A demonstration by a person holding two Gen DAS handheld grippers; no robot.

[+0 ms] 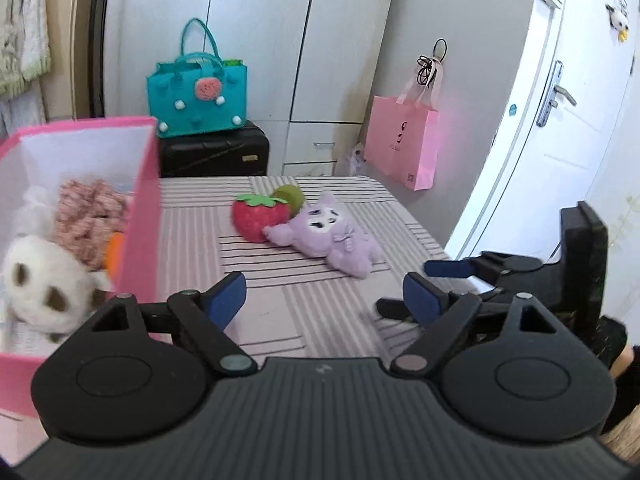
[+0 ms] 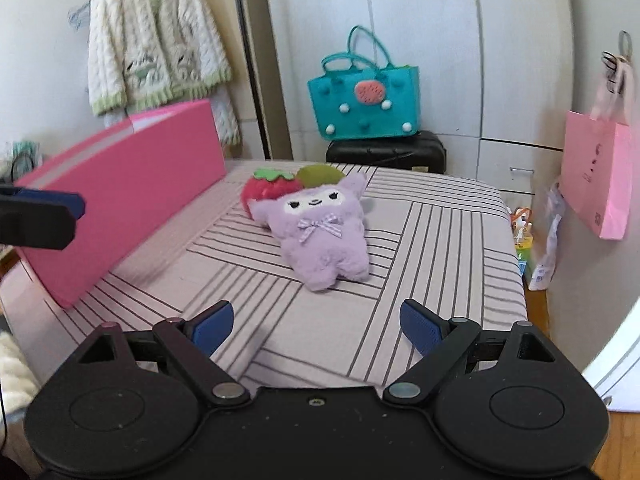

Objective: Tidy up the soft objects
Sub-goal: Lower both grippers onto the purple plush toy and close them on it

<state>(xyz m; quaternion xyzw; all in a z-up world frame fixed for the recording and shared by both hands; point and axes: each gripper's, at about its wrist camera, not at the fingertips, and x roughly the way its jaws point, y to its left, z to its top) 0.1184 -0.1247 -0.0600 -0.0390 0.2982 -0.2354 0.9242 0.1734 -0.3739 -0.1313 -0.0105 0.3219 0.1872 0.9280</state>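
A bed with a striped sheet [image 2: 420,240], in a room with white cupboards [image 1: 280,40].

Both claws hang over the bed, wide open, with nothing in them. Ahead of the right claw [image 2: 316,322] lies a purple plush toy [image 2: 320,232]; a red strawberry toy [image 2: 268,190] and a green toy [image 2: 320,174] touch it from behind. The left claw [image 1: 324,298] has the pink box [image 1: 142,216] on its left (a white toy [image 1: 44,284] sits inside), and the same three toys lie ahead.
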